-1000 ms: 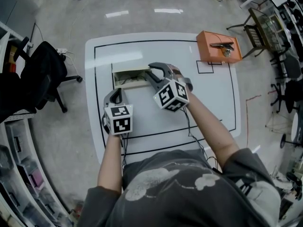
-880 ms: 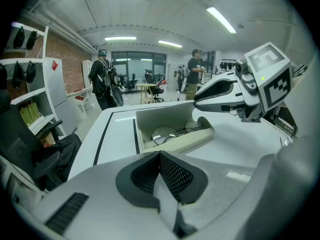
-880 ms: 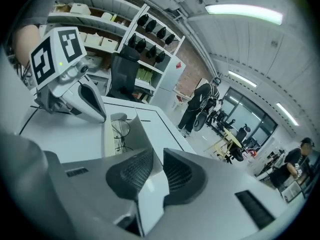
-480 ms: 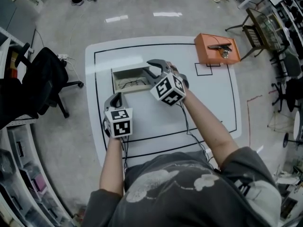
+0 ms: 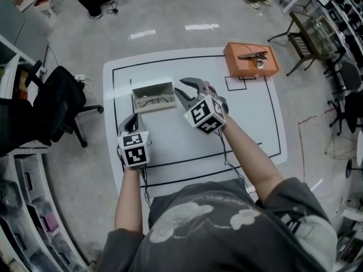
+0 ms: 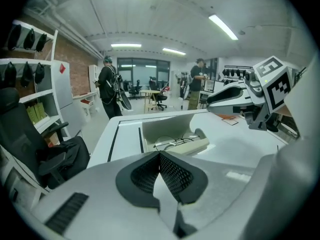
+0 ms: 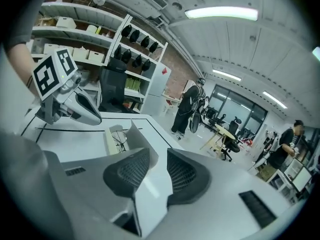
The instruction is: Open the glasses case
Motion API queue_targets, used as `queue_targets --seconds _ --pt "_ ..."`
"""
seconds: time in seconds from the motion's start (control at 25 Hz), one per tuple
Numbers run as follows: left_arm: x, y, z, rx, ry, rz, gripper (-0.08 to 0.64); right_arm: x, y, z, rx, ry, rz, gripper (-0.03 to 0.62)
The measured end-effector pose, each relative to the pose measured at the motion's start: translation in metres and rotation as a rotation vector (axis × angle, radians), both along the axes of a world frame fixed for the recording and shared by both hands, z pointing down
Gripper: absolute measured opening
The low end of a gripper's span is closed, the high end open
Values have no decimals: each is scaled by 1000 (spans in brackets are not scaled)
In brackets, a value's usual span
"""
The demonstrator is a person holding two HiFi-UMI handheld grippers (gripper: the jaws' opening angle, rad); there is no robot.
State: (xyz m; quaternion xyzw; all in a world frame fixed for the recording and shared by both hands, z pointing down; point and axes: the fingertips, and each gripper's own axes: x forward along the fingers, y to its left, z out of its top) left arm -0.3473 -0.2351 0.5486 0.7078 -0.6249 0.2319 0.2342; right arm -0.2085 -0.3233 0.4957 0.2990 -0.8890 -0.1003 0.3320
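While the person leans over it, the white tabletop [image 5: 249,123], marked with a black outline, fills the middle of the head view. A black chair [image 5: 57,103] stands on the floor off its left edge. An orange box [image 5: 249,61] sits at the far right corner, with what may be a metal tool on top; it is too small to tell. The right gripper [image 5: 178,85] hovers near the middle, just right of the case. Its fingers [image 7: 182,174] have just been opening and stand released, with nothing in the gap between them. The left gripper [image 5: 129,119] hangs near the left edge, nearer the person, its fingers [image 6: 175,176] clenched tip to tip on nothing. The case [image 5: 152,89] lies open on the far left part of the tabletop, lid raised behind the base, apart from both grippers. Glasses [image 5: 154,102] lie inside it.
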Motion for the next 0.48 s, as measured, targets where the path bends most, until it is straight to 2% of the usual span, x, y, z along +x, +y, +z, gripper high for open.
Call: queue_targets --seconds 0.08,0.36,0.48 --pt "5 7 -15 30 -4 -6 2 8 7 -11 8 -18 -6 103" --pt "24 28 -74 190 -37 -84 2 36 26 -38 35 -84 -20 8" --pt "31 38 -91 226 -40 -137 2 48 34 -48 33 -107 -35 2"
